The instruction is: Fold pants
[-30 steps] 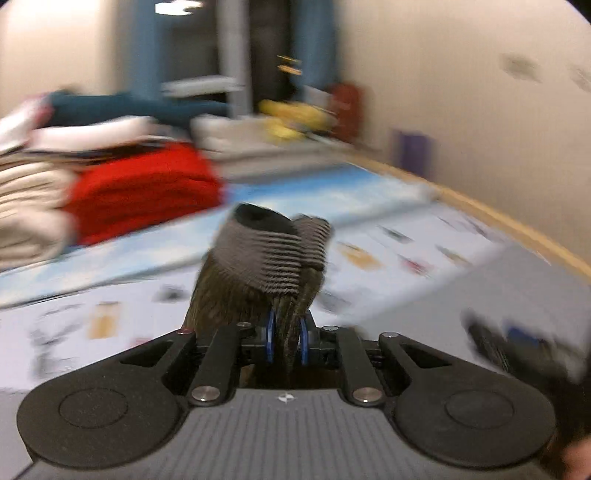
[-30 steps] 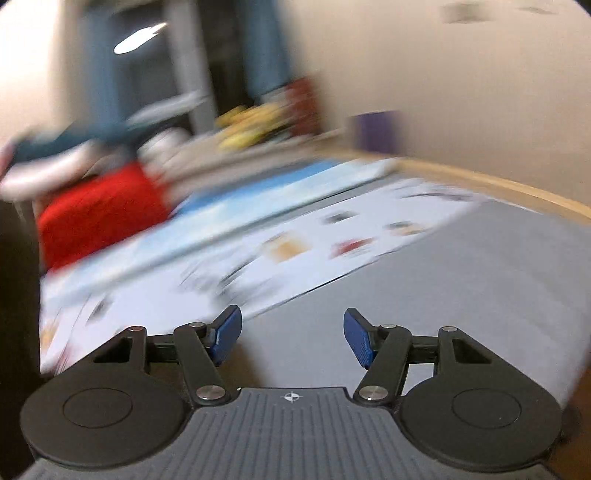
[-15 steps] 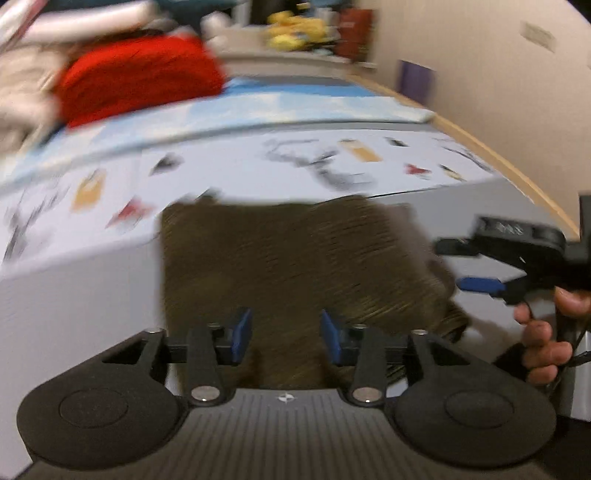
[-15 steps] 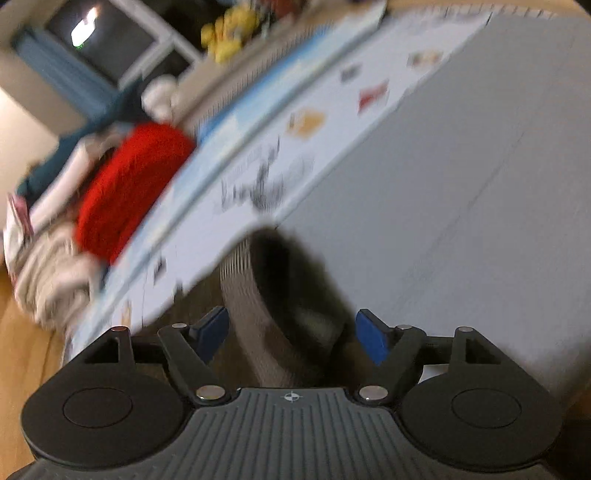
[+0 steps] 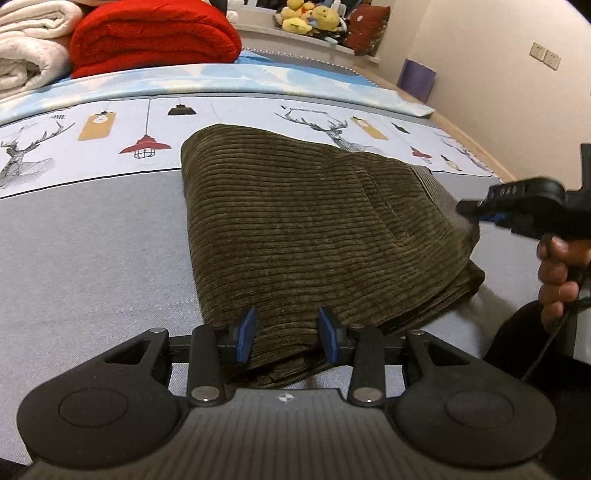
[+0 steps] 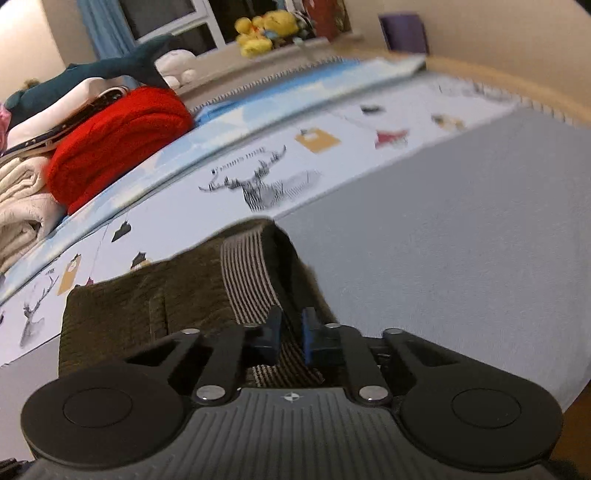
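Pants (image 5: 306,229) lie folded into a compact stack on the bed (image 5: 92,251), so folding looks nearly finished. Left gripper (image 5: 287,334) jaws stand part open astride the near edge, gripping nothing; right gripper (image 6: 291,334) jaws have just closed on the striped waistband (image 6: 247,273), perhaps for a last tuck

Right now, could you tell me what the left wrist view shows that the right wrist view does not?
Only the left view shows the person's hand and the open left tongs over the near edge of the pants. Only the right view shows the right tongs, which have just closed, shut on the striped waistband, and a shark plush. Both show the pants, the red blanket and the yellow plushies.
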